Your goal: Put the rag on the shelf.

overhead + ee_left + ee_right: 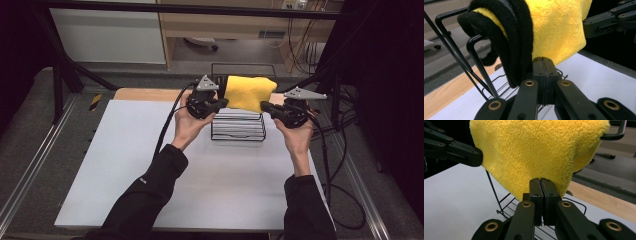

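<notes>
White board covers your table (150, 165), with a strip of bare wood showing along its far edge and dark floor around it. Toward the back stands a black wire rack (238, 126), and you hold a yellow towel (249, 92) stretched above it between both grippers. Your left gripper (220, 103) has its jaws pressed together on the towel's lower edge at the left end, where black trim (506, 42) folds over the yellow pile (the left gripper view shows it close up, with the rack's bars just beside it). Your right gripper (265, 106) is likewise clamped on the towel's lower edge at the right end, jaws closed flat against each other with the cloth rising from between them. The towel hangs over the rack's top, near its upright wire frame.
</notes>
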The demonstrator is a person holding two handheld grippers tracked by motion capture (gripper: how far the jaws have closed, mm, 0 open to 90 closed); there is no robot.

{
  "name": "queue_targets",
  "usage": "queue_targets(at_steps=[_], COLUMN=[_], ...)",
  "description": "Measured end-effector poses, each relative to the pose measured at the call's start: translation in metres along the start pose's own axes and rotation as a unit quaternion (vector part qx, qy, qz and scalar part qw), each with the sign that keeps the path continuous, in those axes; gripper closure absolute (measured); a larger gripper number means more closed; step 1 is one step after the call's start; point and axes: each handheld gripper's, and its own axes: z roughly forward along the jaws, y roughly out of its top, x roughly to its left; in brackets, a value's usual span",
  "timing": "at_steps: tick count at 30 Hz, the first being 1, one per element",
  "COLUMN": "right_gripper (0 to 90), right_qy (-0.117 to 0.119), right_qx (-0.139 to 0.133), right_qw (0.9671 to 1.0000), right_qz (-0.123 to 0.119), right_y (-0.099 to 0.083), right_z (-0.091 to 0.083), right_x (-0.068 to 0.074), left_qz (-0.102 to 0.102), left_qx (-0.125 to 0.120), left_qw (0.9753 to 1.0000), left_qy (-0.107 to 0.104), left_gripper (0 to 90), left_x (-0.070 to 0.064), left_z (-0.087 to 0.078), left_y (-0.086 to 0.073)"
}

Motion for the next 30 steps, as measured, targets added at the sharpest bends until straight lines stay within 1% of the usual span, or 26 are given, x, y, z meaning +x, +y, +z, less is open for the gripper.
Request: queue_targets(at_steps=[2, 5, 7, 10, 13, 15, 16, 17, 19, 23, 26, 30], right_gripper=[86.1, 83.5, 79.3, 70.1, 54.4, 44.5, 39.5, 36.5, 30.1, 16.4, 10.6, 8.4], right_qy=[0.001, 0.003, 0.004, 0.008, 0.009, 0.012, 0.009, 0.007, 0.012, 0.013, 0.018, 0.025], right_qx=[0.0, -0.003, -0.01, -0.025, -0.04, -0.037, -0.036, -0.036, -0.038, -0.04, -0.038, -0.042], right_qw=[1.0, 1.0, 0.9999, 0.9996, 0.9992, 0.9992, 0.9993, 0.9993, 0.9992, 0.9991, 0.9991, 0.9988], right_qz=[0.001, -0.006, -0.008, -0.006, 0.004, 0.003, 0.003, 0.003, 0.003, 0.004, 0.0, -0.002], right_y=[0.0, 0.0, 0.0, 0.002, 0.004, 0.006, 0.006, 0.006, 0.007, 0.006, 0.003, -0.008], right_z=[0.0, -0.002, -0.006, -0.014, -0.023, -0.028, -0.031, -0.033, -0.038, -0.046, -0.049, -0.049], right_x=[0.0, 0.001, 0.003, 0.005, 0.008, 0.009, 0.011, 0.012, 0.014, 0.02, 0.026, 0.031], left_qz=[0.001, 0.006, 0.004, -0.002, -0.003, -0.003, -0.004, -0.005, -0.008, -0.008, -0.009, -0.005], left_qx=[0.0, 0.001, 0.002, -0.002, -0.002, 0.0, 0.004, 0.007, 0.012, 0.015, 0.015, 0.026], left_qw=[1.0, 1.0, 1.0, 1.0, 1.0, 1.0, 1.0, 1.0, 0.9999, 0.9999, 0.9998, 0.9995], left_qy=[0.0, 0.0, -0.001, -0.003, -0.004, 0.001, 0.0, -0.001, -0.002, 0.002, 0.004, 0.015], left_gripper=[90.0, 89.9, 88.8, 82.2, 72.3, 65.0, 60.3, 57.2, 51.5, 39.6, 32.8, 24.7], left_x=[0.0, -0.001, -0.001, -0.002, -0.001, 0.0, 0.001, 0.002, 0.005, 0.009, 0.013, 0.016], left_z=[0.0, -0.003, -0.007, -0.015, -0.025, -0.032, -0.036, -0.04, -0.047, -0.062, -0.072, -0.086], left_y=[0.0, 0.0, 0.0, -0.001, -0.003, -0.005, -0.007, -0.01, -0.016, -0.032, -0.047, -0.068])
